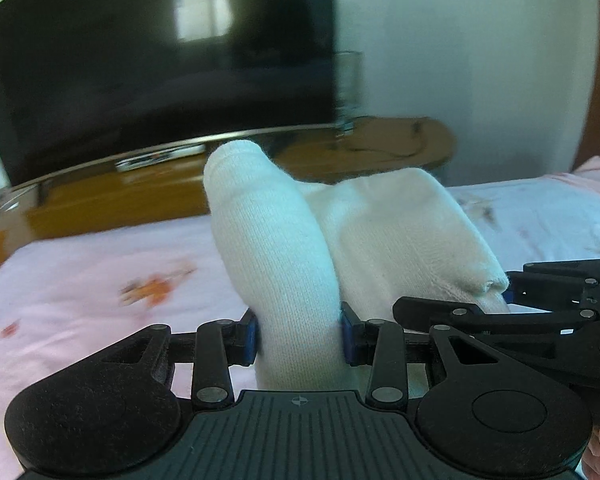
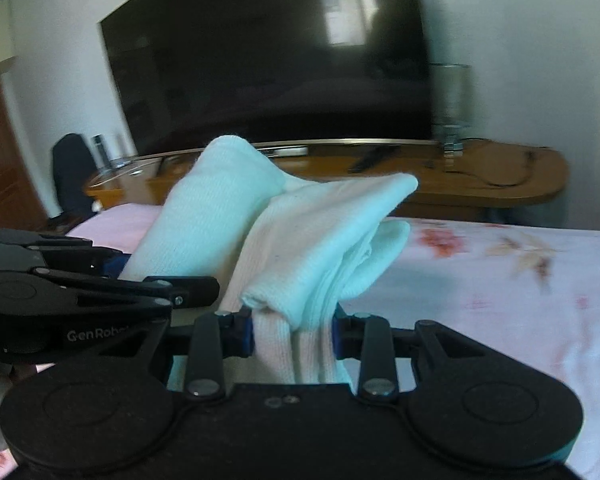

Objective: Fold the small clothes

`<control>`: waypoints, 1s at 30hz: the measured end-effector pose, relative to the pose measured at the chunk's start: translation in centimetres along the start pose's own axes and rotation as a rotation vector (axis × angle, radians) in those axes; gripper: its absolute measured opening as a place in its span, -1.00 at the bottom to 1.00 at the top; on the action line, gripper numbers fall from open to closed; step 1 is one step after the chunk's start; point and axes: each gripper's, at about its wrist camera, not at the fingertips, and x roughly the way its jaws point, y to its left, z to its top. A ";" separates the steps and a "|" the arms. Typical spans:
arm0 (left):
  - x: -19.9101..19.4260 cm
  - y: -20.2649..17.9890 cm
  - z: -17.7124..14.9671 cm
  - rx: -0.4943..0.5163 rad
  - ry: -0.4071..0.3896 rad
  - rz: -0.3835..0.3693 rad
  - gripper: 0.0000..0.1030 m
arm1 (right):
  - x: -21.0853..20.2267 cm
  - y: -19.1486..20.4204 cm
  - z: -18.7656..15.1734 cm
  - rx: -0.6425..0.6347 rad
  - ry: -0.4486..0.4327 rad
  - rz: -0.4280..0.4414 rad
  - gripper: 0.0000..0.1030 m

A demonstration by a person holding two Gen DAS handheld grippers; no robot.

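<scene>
A bedroom in a private home, seen from two handheld cameras. A bed [image 2: 500, 280] fills the foreground, spread with a pale pink sheet [image 1: 80, 280] printed with orange and red flowers. Beyond its foot a long wooden sideboard [image 2: 480, 184] with a rounded end runs along a plain white wall [image 1: 460, 60], carrying a large flat-screen television [image 2: 268, 60], switched off, whose dark glass reflects a bright window. A trailing cable [image 2: 508, 178] lies on the sideboard top near a clear glass vessel [image 2: 452, 104]. At the far left stand a dark chair back [image 2: 72, 172] and brown wooden panelling [image 2: 0, 152].
</scene>
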 end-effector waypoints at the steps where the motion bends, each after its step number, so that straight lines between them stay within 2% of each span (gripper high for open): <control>1: -0.3 1.3 -0.5 -0.006 0.009 0.015 -0.24 | 0.5 1.2 -0.1 0.001 0.007 0.013 -0.37; 6: -0.6 6.2 -3.5 -0.025 0.047 0.062 -0.24 | 3.0 6.3 -1.0 -0.016 0.042 0.052 -0.37; 9: -0.1 8.4 -5.5 -0.060 0.066 0.063 -0.24 | 4.4 8.6 -1.8 -0.033 0.063 0.058 -0.37; 17: 2.7 9.0 -10.5 -0.123 0.121 0.037 -0.23 | 7.4 10.2 -4.1 -0.047 0.146 0.056 -0.37; 18: 3.2 9.0 -11.1 -0.132 0.118 0.034 -0.14 | 7.8 9.9 -4.5 -0.043 0.162 0.052 -0.37; 20: 3.6 9.6 -12.5 -0.164 0.076 0.035 0.30 | 8.8 8.9 -5.7 -0.010 0.197 0.049 -0.36; 21: 3.8 10.2 -13.0 -0.187 0.070 0.054 0.76 | 9.3 7.7 -6.3 0.043 0.204 0.068 -0.36; 22: 4.0 11.1 -13.6 -0.221 0.069 0.061 0.96 | 9.0 7.0 -6.5 0.091 0.202 0.093 -0.35; 25: 4.6 14.0 -15.4 -0.359 0.072 -0.038 0.98 | 9.2 4.7 -7.0 0.228 0.215 0.163 -0.32; 30: 4.8 13.9 -15.5 -0.342 0.055 -0.042 0.99 | 9.3 3.9 -7.4 0.250 0.213 0.208 -0.26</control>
